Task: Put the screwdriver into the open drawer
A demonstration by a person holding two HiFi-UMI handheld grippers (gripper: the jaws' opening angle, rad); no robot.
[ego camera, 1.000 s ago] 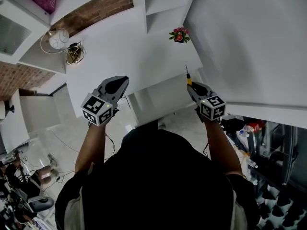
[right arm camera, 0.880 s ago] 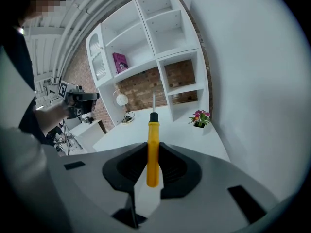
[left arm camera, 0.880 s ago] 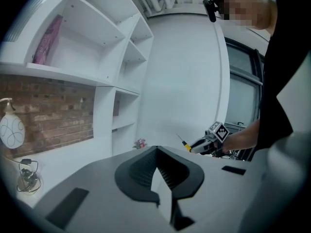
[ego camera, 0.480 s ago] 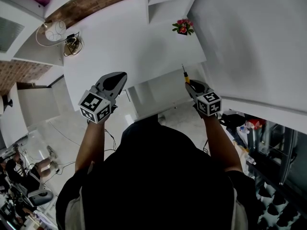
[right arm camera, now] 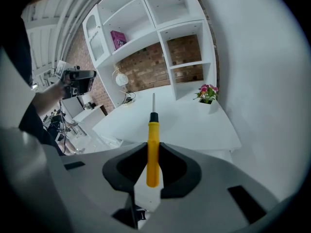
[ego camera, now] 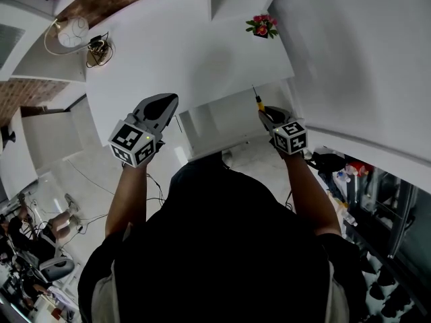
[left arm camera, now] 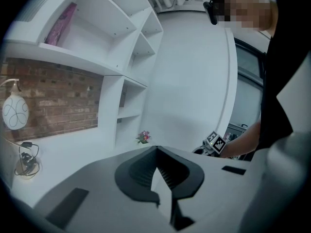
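- R gripper (right arm camera: pixel 153 145): jaws closed on the yellow handle of the screwdriver (right arm camera: pixel 153 139). The grip is at the lower part of the handle, so the metal shaft sticks out forward, away from the person. I think this hold makes it easy to lay the tool down flat.
- L gripper (left arm camera: pixel 156 149): jaws together, nothing btw them. It hangs out at the left side, well apart from the R one, prob. just to keep out of the way.
- Head view: the R gripper (ego camera: pixel 264 112) carries the screwdriver (ego camera: pixel 256 98) over the right end of the open drawer (ego camera: pixel 222 126), not yet inside. The height over it I cannot tell. The L gripper (ego camera: pixel 167 103) is near the drawer's left end.
- Drawer: pulled out toward the person, below the front edge of the desk (ego camera: pixel 175 52). Its inside looks white and I see no object in it, so there is room to set the tool down along the length.
- Edges to mind, in my judgement: the desk's front edge is just at the shaft tip, and the drawer's right side wall is close to the R gripper. Moving a bit left and down seems safer than going forward.
- Farther: a small flower pot (ego camera: pixel 262 25) stands at the back right corner of the desk, far from the path. Behind are white shelves (right arm camera: pixel 160 13) and a lamp (ego camera: pixel 71 31) at the left. Neither of these is in the way.
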